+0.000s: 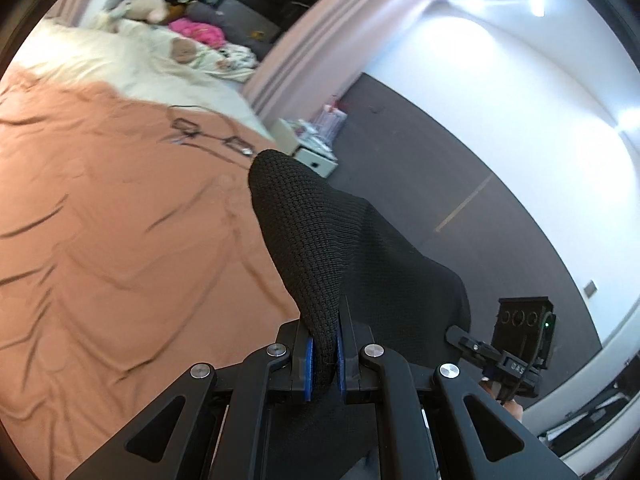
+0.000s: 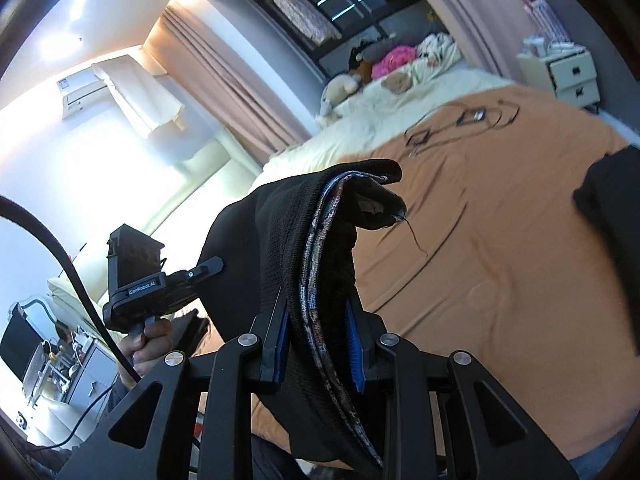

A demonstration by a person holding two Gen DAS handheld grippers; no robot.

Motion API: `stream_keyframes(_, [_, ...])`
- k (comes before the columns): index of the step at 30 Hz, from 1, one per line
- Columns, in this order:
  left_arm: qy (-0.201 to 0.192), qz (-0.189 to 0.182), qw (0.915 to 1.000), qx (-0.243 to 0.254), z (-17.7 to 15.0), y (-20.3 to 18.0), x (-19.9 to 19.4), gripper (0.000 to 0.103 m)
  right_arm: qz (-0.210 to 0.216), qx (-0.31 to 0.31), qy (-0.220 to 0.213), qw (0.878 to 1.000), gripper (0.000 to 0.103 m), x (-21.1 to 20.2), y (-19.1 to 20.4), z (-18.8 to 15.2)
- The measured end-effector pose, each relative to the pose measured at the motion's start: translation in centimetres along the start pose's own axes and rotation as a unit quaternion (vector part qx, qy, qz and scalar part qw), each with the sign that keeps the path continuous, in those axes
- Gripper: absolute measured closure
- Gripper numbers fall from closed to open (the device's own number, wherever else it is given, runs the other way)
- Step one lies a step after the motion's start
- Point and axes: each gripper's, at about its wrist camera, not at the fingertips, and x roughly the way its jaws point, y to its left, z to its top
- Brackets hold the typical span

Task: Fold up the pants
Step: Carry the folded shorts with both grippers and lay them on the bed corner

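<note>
left claw [image 1: 325,354]: clamped on pants [image 1: 316,240] | right claw [image 2: 318,350]: clamped on thicker bunch | pants span both claws, above bed [image 1: 120,240] | neither nearer

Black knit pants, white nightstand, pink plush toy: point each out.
black knit pants [image 1: 304,240], left wrist view, raised fold above the pads
white nightstand [image 2: 568,74], right wrist view, drawer front
pink plush toy [image 2: 394,58], right wrist view, its middle

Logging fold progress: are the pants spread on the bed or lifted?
Lifted. The black pants hang bunched from both grippers' jaws, above the orange bedspread.
</note>
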Motion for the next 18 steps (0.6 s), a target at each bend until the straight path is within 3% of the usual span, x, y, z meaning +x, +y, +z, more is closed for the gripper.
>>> stream_keyframes(9, [0.029,-0.032,0.9978,0.050,1.0,-6.8,7.3,0.094,-0.041,-0.013,-0.041,0.998,0.081,-8.8,-1.2,0.6])
stream_keyframes(18, [0.059,-0.066,0.9930,0.078,1.3,-10.8,14.7,0.094,-0.080,-0.012,-0.062,0.995,0.081,-14.3,-1.0,-0.3])
